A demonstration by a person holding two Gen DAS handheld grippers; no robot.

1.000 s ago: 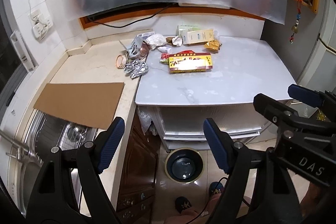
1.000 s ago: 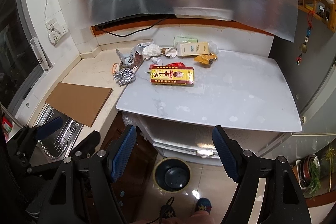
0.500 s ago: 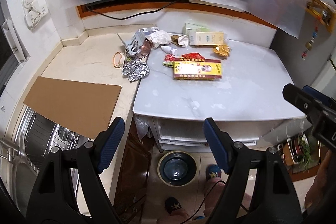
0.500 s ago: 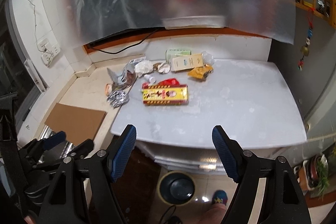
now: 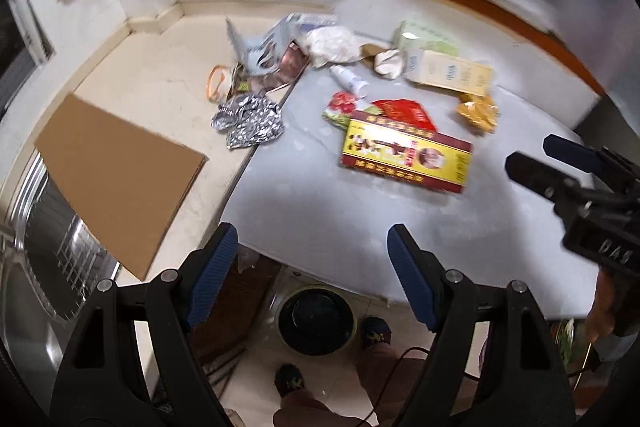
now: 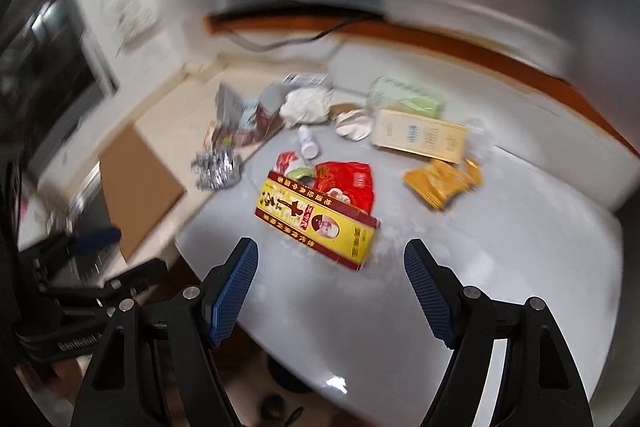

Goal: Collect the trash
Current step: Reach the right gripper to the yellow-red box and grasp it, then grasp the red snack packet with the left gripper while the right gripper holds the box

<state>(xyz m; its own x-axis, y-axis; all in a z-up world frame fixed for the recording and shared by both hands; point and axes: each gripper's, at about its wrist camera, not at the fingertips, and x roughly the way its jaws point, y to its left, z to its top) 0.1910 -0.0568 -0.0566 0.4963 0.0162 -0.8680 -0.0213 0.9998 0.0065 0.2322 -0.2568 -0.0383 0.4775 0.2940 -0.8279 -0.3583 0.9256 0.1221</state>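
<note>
While both jaws gape wide and empty, left gripper (image 5: 312, 247), right gripper (image 6: 331, 267) above red-yellow box (image 6: 316, 219), white table (image 6: 500, 247)

Box (image 6: 318, 219) lies on the tabletop (image 6: 500, 267) just ahead of the right hand-held gripper (image 6: 330, 259), a wrapper (image 6: 346, 183) touching behind it. Carton (image 6: 420, 135) farther back right, foil (image 5: 248, 121) off left, cardboard sheet (image 5: 116, 179) left of that, bin (image 5: 316, 319) on the floor below.

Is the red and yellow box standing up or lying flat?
Lying flat. The red and yellow box rests on its broad face on the grey table, printed side up.
</note>
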